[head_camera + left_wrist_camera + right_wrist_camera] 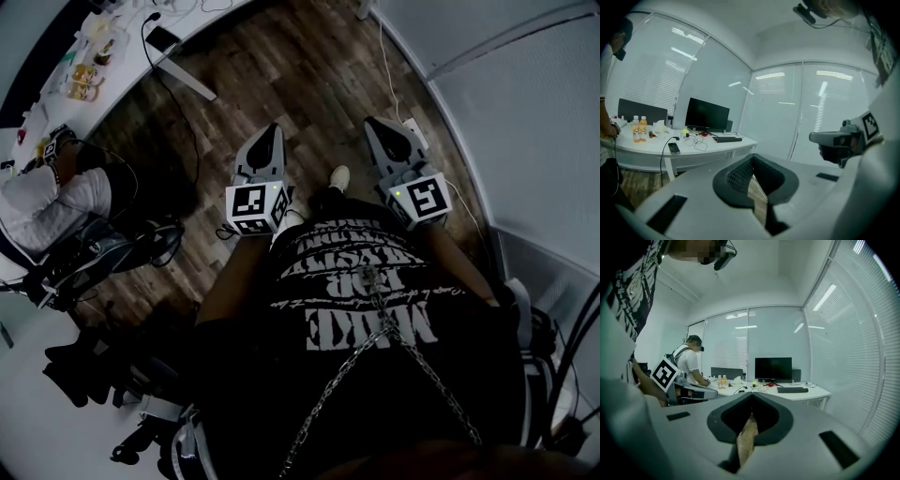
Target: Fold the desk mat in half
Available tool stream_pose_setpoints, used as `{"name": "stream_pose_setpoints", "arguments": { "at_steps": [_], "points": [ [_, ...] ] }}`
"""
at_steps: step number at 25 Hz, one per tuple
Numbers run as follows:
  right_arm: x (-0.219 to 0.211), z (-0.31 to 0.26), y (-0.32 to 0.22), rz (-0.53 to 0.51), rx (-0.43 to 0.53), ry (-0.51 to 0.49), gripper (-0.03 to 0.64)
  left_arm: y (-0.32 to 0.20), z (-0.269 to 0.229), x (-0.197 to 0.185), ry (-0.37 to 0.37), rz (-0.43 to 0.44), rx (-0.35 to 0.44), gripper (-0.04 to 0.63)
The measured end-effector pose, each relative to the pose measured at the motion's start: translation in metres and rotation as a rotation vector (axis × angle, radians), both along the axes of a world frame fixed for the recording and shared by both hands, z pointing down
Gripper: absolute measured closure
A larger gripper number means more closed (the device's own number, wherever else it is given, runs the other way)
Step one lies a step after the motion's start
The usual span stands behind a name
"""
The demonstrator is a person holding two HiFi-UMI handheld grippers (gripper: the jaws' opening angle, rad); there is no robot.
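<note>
A dark wooden floor [281, 84] is seen below from the head view; it is bounded on the right by pale glass walls [525, 112] hung with blinds, and a white cable [386, 70] is trailed along their foot; a white desk [131, 66] is set across the top left corner. On the desk a black monitor [707, 114], a keyboard [726, 139] and a phone [673, 147] on its cable are laid out. Two bottles [639, 129] are stood side by side towards the desk's left end, and orange drink is seen in both. A person in a white shirt [689, 363] is placed at that end of the desk, near the bottles. The left gripper [272, 133] and the right gripper [377, 124] are held out ahead over the floor, side by side and apart; the jaws of each are pressed together tip to tip, with nothing caught between them; only floor is glimpsed through the slit beneath. The desk mat is made out in no view.
</note>
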State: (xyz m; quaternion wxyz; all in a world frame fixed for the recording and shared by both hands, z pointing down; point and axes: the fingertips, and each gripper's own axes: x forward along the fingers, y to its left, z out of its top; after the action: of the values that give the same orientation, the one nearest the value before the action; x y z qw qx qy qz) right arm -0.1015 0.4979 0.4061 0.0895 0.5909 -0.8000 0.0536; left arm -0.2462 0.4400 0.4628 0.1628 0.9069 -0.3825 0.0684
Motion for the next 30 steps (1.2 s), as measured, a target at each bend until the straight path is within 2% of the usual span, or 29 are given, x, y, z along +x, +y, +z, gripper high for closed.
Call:
{"name": "stream_pose_setpoints", "arguments": {
  "at_steps": [7,13,20,26,30],
  "points": [
    [0.027,-0.006,-0.021,-0.055,0.018,0.008,0.617,-0.023,0.003,0.040,-0.010,0.000,-0.012,0.588],
    [0.070,-0.008,-0.040,-0.062,0.049,0.028,0.617,-0.042,-0.007,0.073,-0.023,-0.017,0.036,0.588],
    [0.112,-0.032,-0.065,-0.090,0.073,0.002,0.617,-0.056,-0.016,0.121,-0.037,-0.033,0.046,0.588],
    [0.120,-0.027,-0.073,-0.132,0.108,-0.034,0.617,-0.061,-0.019,0.129,-0.061,-0.019,0.040,0.589],
    [0.112,-0.017,-0.082,-0.162,0.082,-0.065,0.615,-0.067,-0.006,0.126,-0.093,-0.029,0.013,0.589]
  ]
}}
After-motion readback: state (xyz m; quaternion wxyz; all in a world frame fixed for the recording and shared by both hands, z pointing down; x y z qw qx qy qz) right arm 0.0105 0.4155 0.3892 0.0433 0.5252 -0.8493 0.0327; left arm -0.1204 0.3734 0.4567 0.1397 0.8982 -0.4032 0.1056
